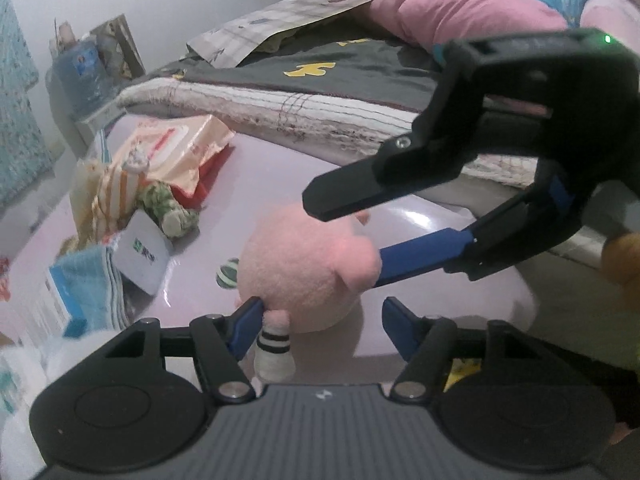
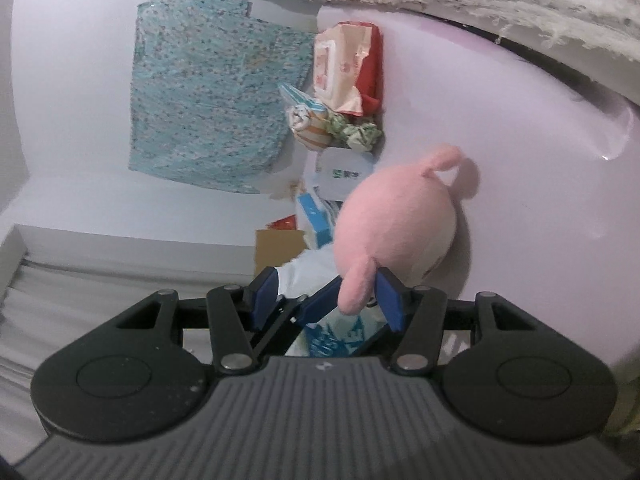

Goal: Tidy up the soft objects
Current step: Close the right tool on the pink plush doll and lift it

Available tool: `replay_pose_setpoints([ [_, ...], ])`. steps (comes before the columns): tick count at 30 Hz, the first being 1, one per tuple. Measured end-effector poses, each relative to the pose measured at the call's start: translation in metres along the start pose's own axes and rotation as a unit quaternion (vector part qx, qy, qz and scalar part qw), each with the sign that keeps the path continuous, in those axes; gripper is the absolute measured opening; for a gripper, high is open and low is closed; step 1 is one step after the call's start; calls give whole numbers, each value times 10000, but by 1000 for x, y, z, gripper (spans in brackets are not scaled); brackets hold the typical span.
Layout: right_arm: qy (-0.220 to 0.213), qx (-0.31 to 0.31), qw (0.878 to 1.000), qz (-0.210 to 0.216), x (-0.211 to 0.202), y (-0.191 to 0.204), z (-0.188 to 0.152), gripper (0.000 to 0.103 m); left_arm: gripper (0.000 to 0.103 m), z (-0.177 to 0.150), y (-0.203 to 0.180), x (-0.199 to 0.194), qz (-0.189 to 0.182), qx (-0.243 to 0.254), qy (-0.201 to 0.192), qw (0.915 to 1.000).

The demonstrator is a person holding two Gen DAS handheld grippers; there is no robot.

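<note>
A round pink plush toy (image 1: 308,264) sits on the lilac table (image 1: 260,176), near its front edge. My left gripper (image 1: 324,322) is open around the toy's lower part: the left pad touches it, the right pad stands apart. A white limb with black stripes (image 1: 276,344) pokes out below. My right gripper (image 1: 348,236) comes in from the right and straddles the toy's side, open. In the right wrist view a pink ear (image 2: 356,288) lies between my right gripper's (image 2: 328,302) pads, against the right one. A finger (image 2: 320,304) of the left gripper shows there too.
At the table's left lie a wipes pack (image 1: 176,152), a green plush (image 1: 168,208), a white card (image 1: 140,256) and a blue folded cloth (image 1: 88,284). A small striped ball (image 1: 227,274) sits behind the toy. A bed (image 1: 340,76) with a pink pillow (image 1: 452,8) borders the far side.
</note>
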State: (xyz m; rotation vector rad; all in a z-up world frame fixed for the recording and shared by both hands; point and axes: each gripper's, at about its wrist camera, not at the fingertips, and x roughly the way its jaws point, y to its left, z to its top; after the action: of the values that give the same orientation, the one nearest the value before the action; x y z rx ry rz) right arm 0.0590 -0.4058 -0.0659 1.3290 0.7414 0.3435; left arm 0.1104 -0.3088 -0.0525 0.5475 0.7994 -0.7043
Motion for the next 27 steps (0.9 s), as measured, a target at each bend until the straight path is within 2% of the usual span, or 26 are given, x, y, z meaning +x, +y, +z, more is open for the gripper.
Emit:
replay_pose_setpoints([
  [5,13,112,9999,115,-2,-4,7,54,68,9,-8,10,346,364,-13,9987],
  [9,-14,147,9997,178,-1,-5,12,54,66,14,-10,18,526,473,2,9975],
  [13,-169,184,9993,271,-7,-11,16,54,63,20,-5,20,474,426,-40,9980],
  [16,-407,280,9983,318,-14,-20,17,59,62,22,-1,20,434,304,-35,9986],
  [20,-807,529,9951,198,-24,-40,16,73,60,28,14,20,295,-134,45,9995],
  [22,-934,589,9935,265,-25,-46,16,72,60,32,28,19,99,-581,135,9982],
  [23,-974,566,9931,330,-25,-45,16,74,60,33,35,18,6,-783,171,9968],
  [27,-1077,350,9933,240,-18,-38,19,76,60,37,60,7,-366,-1468,169,9883],
])
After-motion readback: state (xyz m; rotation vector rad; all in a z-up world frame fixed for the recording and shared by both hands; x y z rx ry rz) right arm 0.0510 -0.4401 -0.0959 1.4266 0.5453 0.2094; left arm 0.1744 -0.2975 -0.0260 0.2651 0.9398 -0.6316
